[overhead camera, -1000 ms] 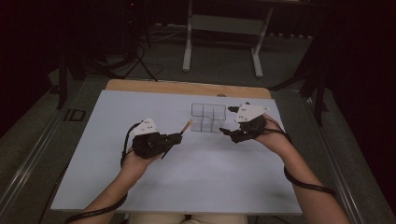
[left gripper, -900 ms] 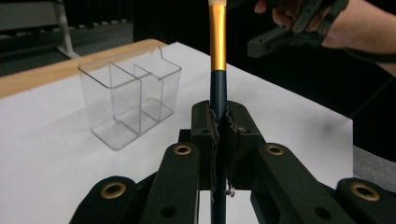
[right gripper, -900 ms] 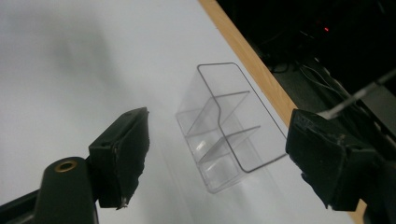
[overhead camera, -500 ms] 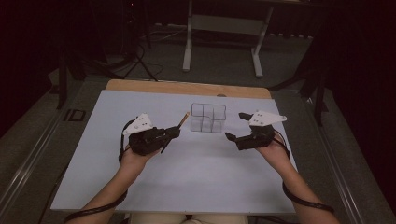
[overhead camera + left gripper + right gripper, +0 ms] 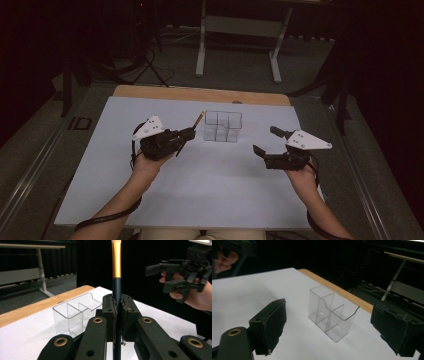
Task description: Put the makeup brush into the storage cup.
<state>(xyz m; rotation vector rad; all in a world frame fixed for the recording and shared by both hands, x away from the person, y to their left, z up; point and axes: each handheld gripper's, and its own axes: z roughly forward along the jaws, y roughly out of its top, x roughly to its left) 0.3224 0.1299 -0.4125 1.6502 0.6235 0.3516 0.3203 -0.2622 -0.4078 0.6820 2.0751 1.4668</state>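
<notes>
- The left gripper (image 5: 186, 134) is clamped on a slim brush (image 5: 116, 262), dark-handled with a gold band. In the left gripper view the pads pinch it low on the handle, so most of its length stands free above the jaws.
- The brush is off the tabletop (image 5: 100, 180), its far end angled toward the clear organizer (image 5: 223, 126), which stands just beyond and to the right of that tip.
- The organizer is a light, see-through box split into compartments, standing upright near the far edge of the white tabletop.
- The right gripper (image 5: 267, 141) carries nothing. Its jaws have just been opening, and in the right gripper view they stand wide with the organizer between them but well beyond, untouched.
- My worry: if the brush is meant for a compartment, nothing steadies the organizer. A tip that catches a wall or divider could tip or skate the box.
- With such a low grip on a long, thin handle, a knock on the rim could also pivot the brush in the pads.
- The clear walls are hard to read in this dim room, so misjudging which compartment lies under the tip seems a real risk.
</notes>
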